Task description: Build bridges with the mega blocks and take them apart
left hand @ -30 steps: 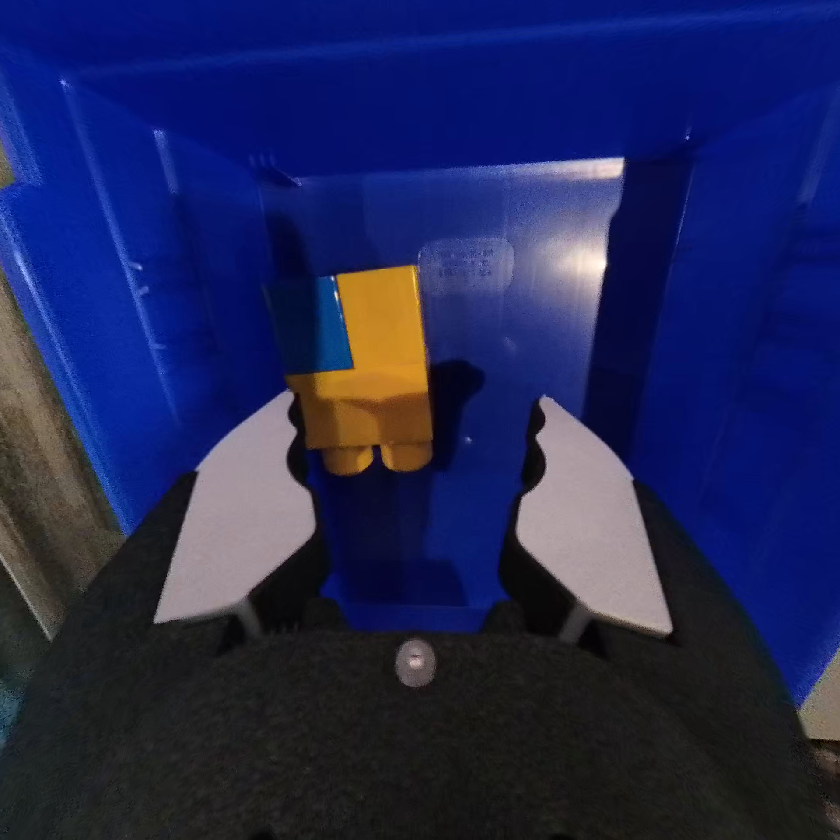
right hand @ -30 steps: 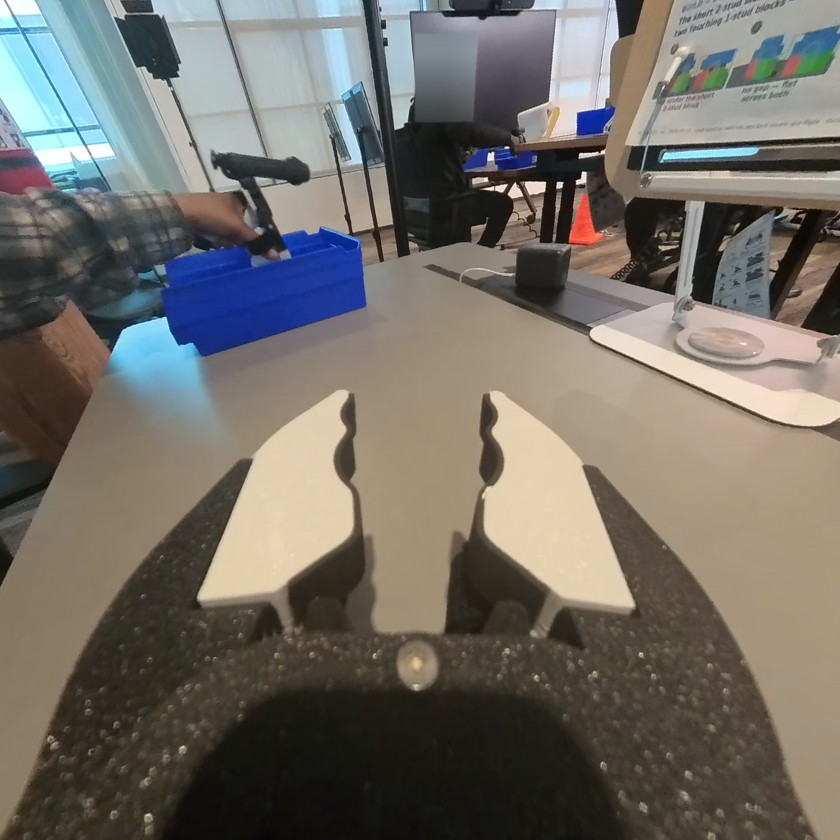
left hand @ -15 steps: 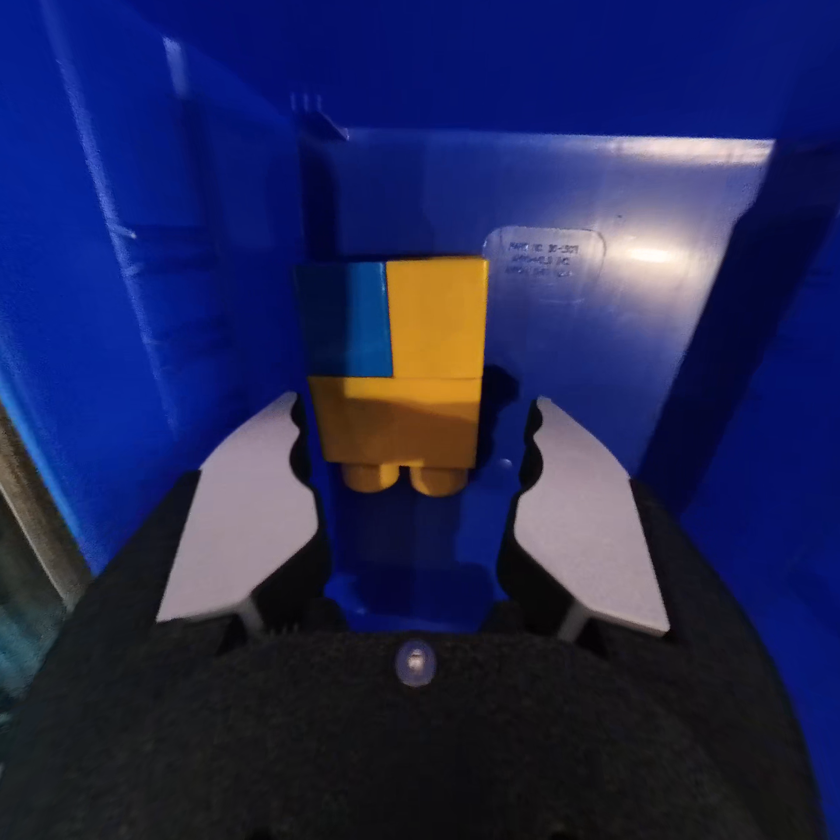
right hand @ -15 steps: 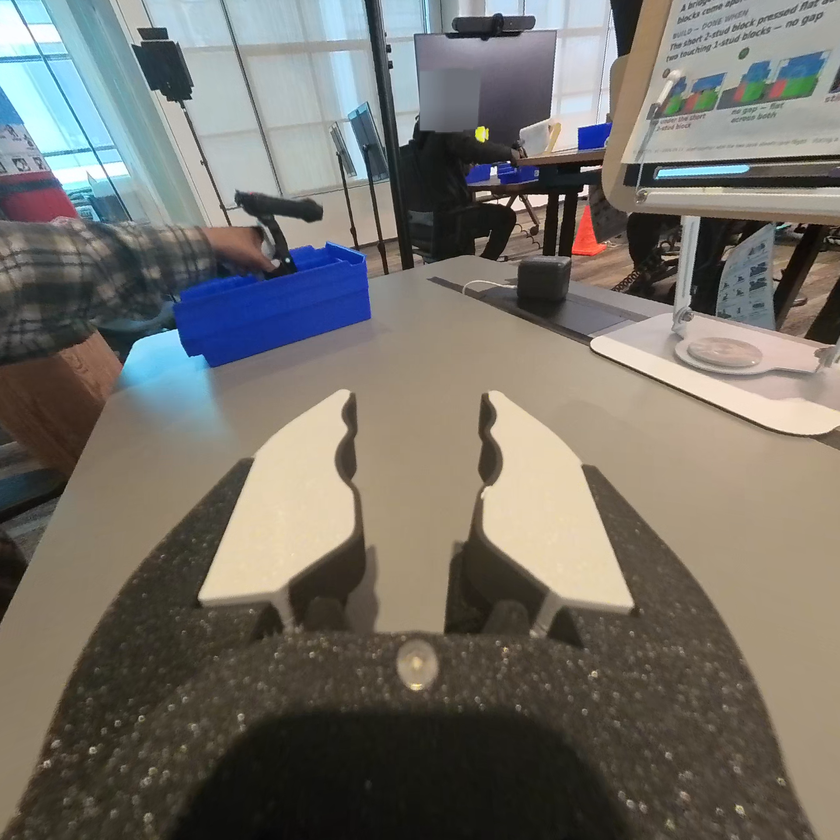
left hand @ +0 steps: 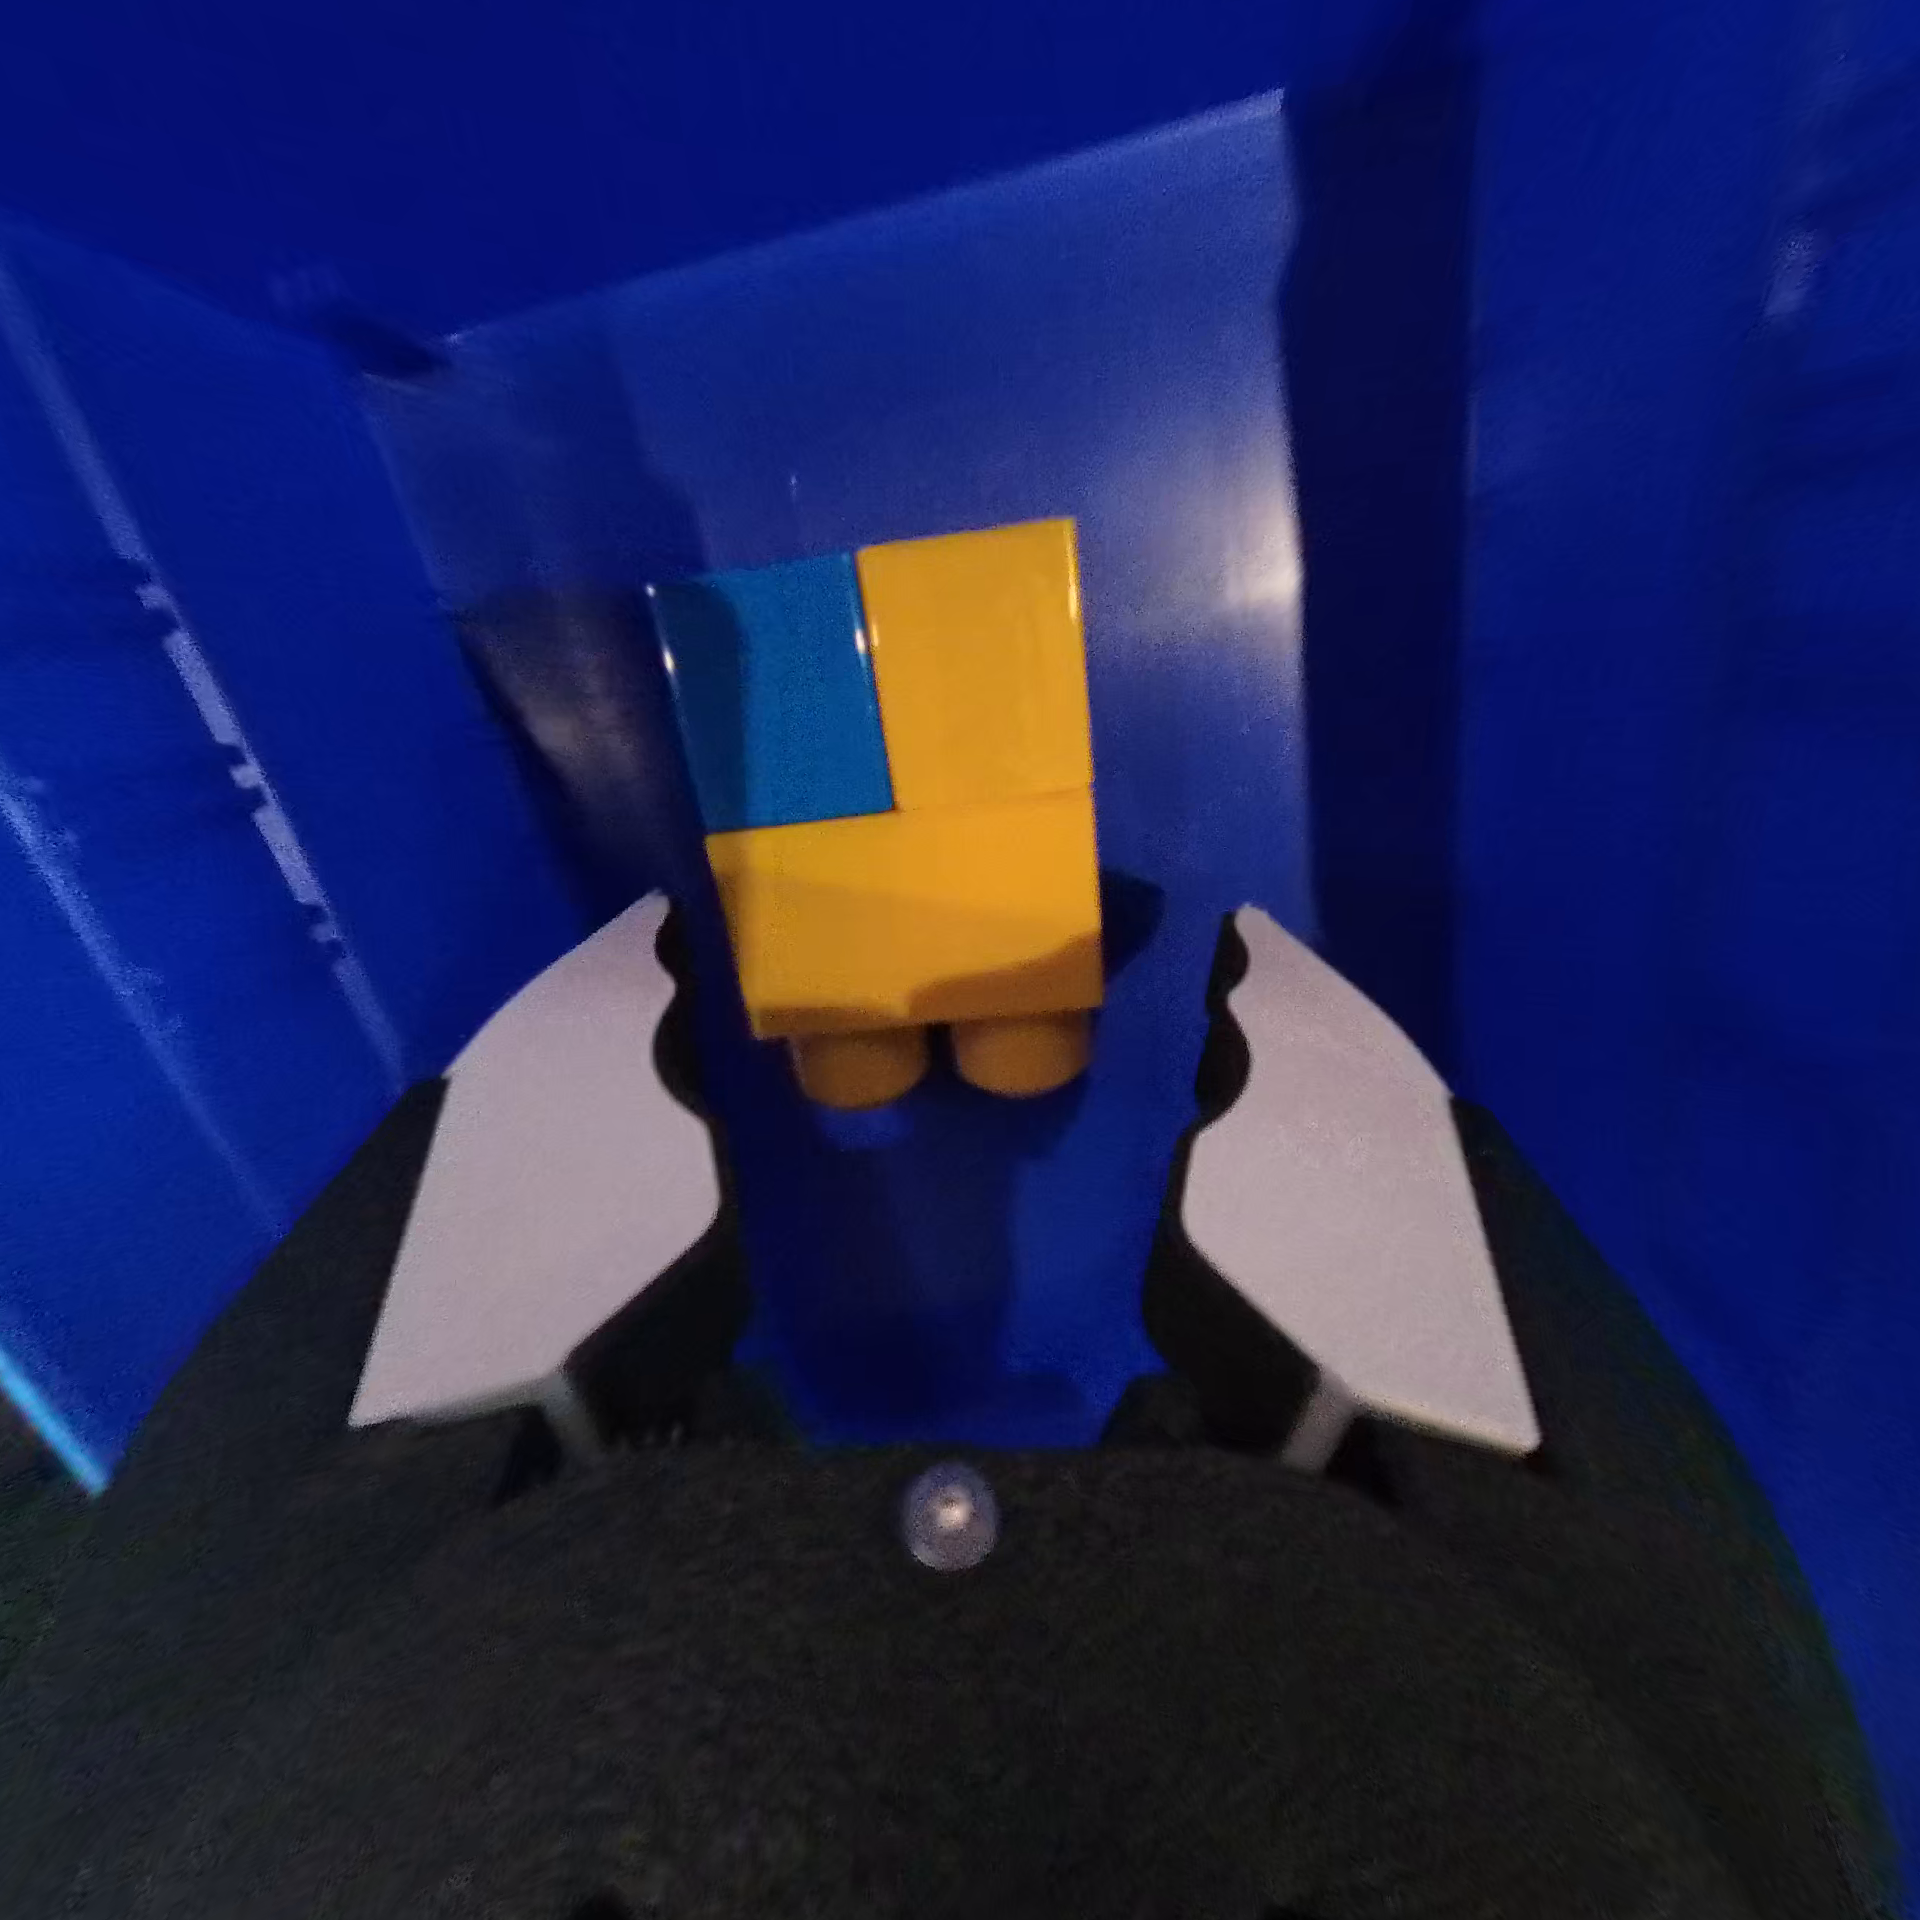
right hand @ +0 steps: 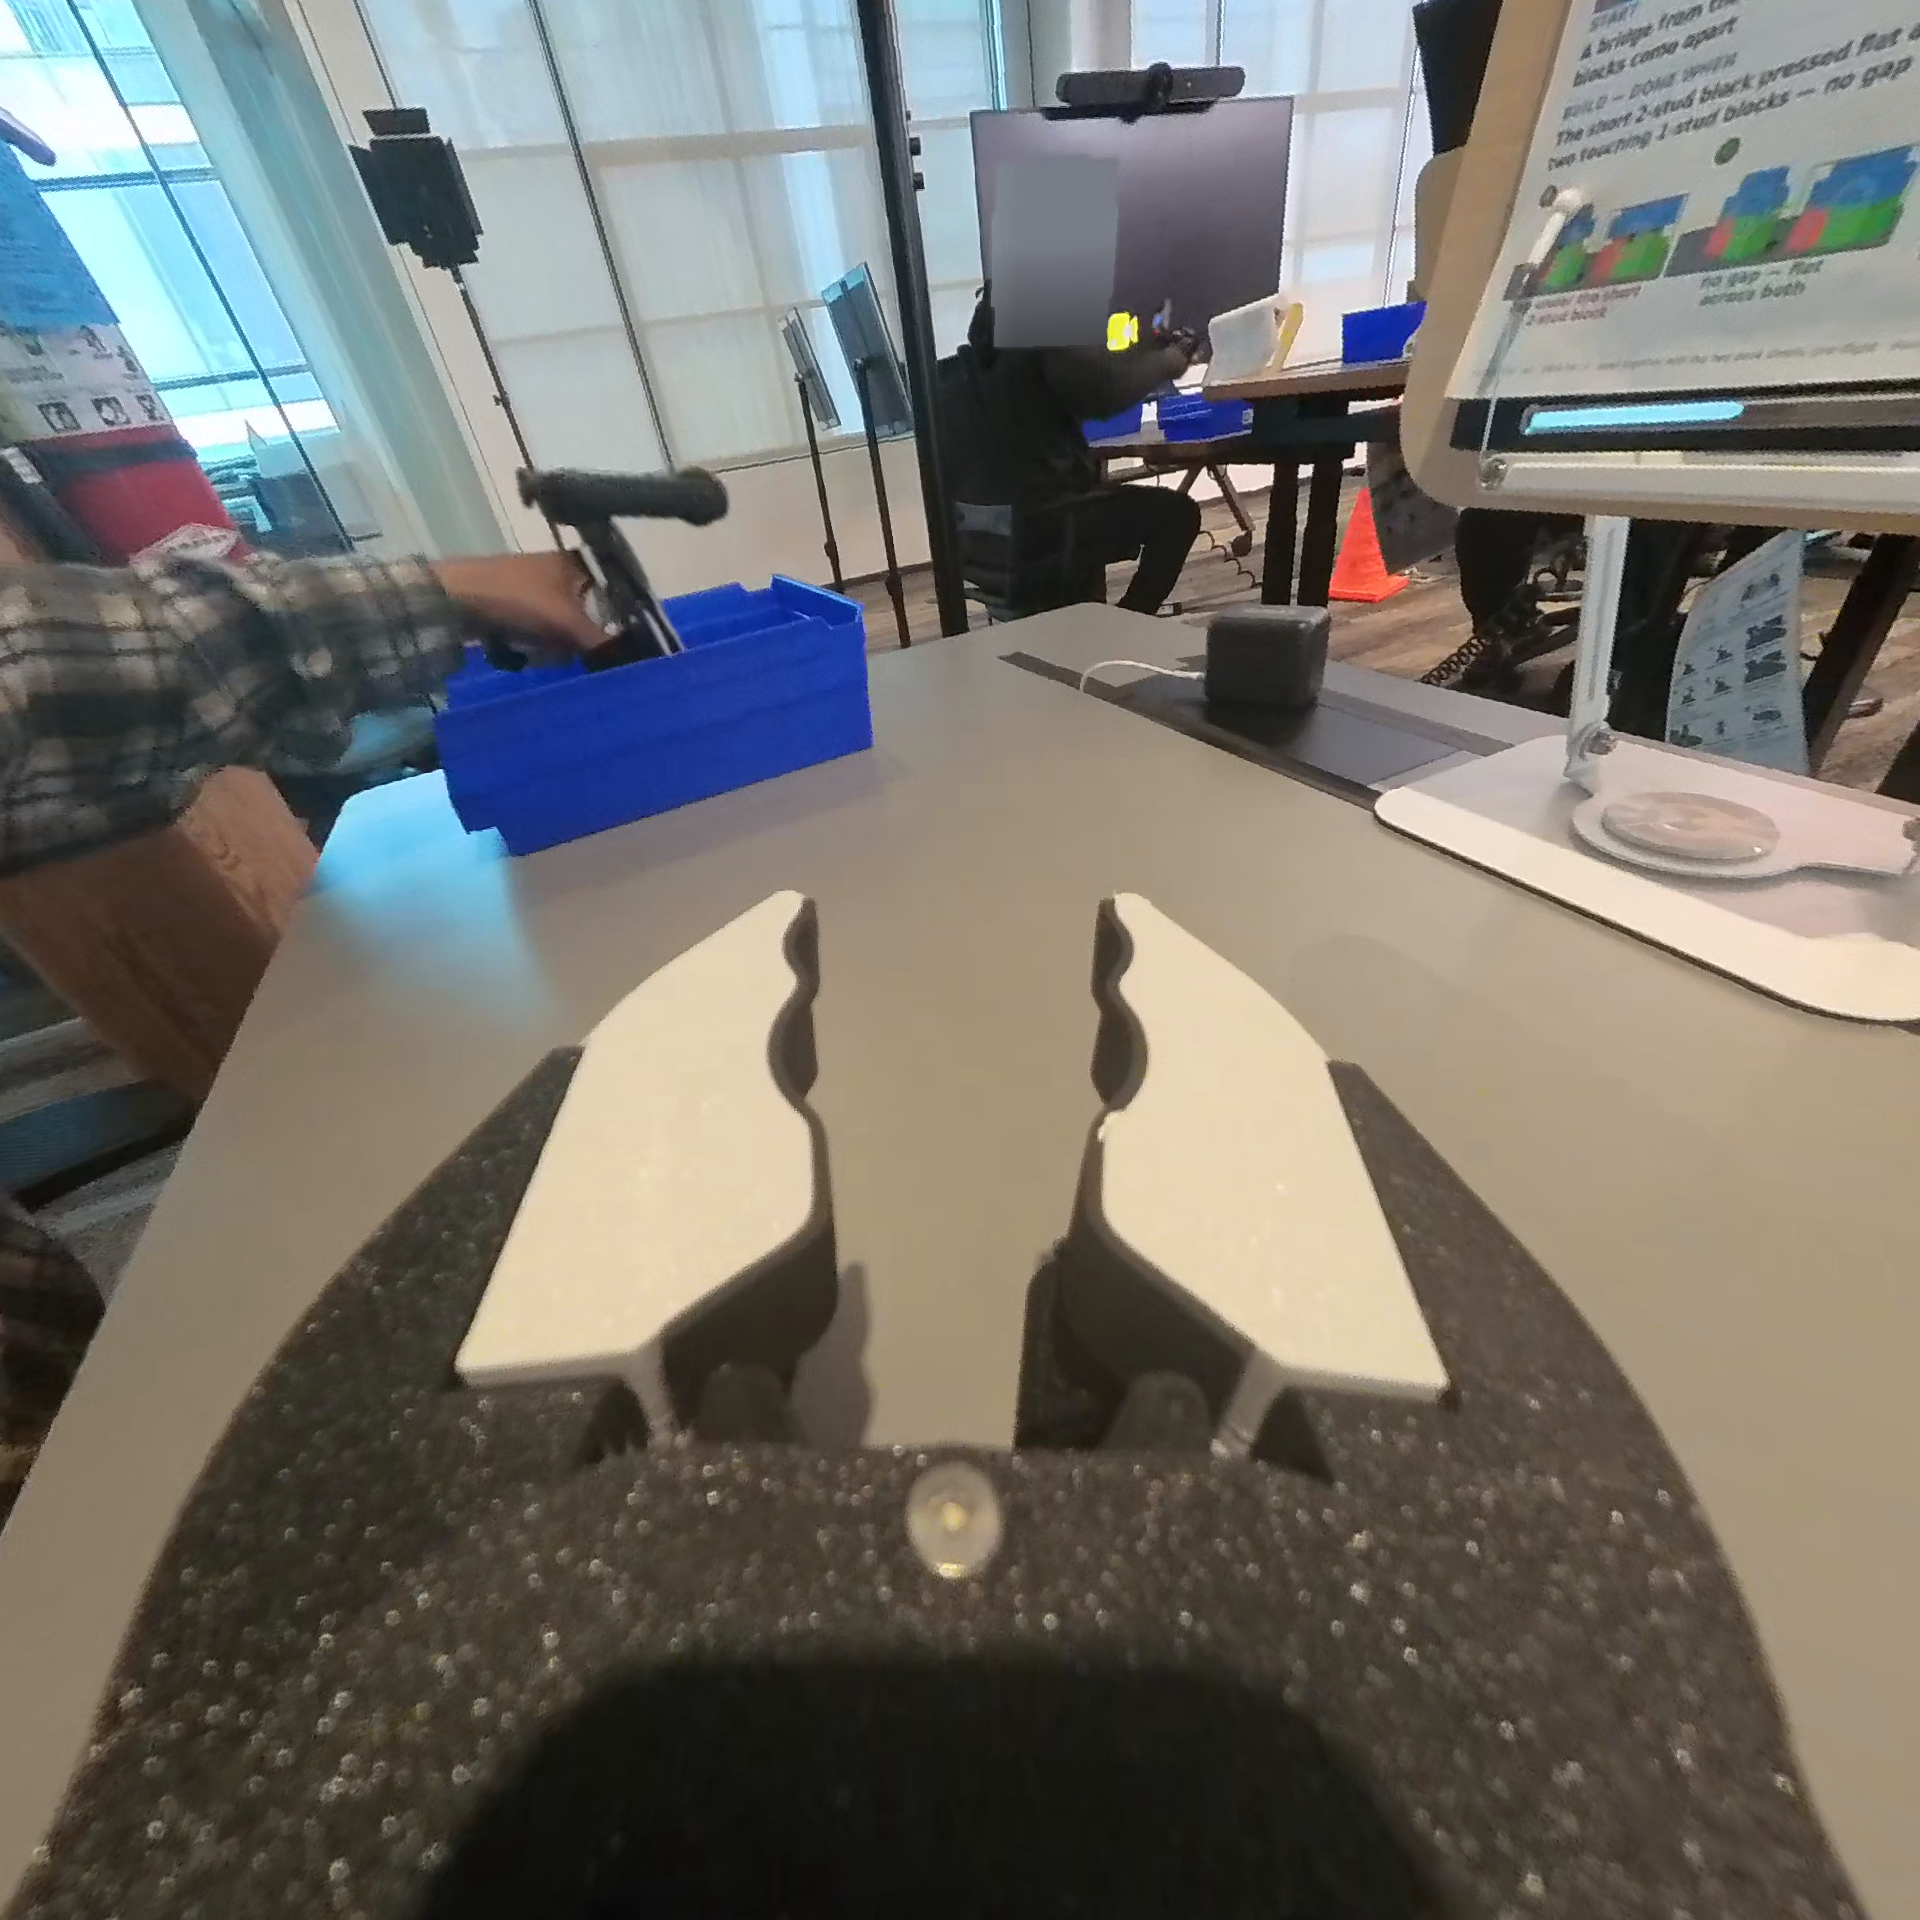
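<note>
The left gripper (left hand: 945, 935) reaches down into a narrow compartment of the blue bin (left hand: 1610, 727), its jaws spread wide and gripping nothing. On the compartment floor between and just beyond the fingertips lies a small block assembly: a yellow two-stud block (left hand: 914, 925) with its studs pointing toward the camera, joined to a yellow block (left hand: 977, 665) and a blue block (left hand: 779, 696) set side by side behind it. The white fingers (left hand: 540, 1174) flank the assembly without touching it — a gap shows on each side.

In the right wrist view the same blue bin (right hand: 665, 727) sits at the far left of the grey table (right hand: 1039, 831), divided lengthwise into slots, with a plaid-sleeved arm (right hand: 208, 665) holding the other tool inside it. The right gripper (right hand: 951, 925) hovers over bare tabletop, well apart from the bin, jaws open and empty. To the right stands an instruction board (right hand: 1704, 208) on a white base — a small dark cube (right hand: 1262, 655) rests nearby.
</note>
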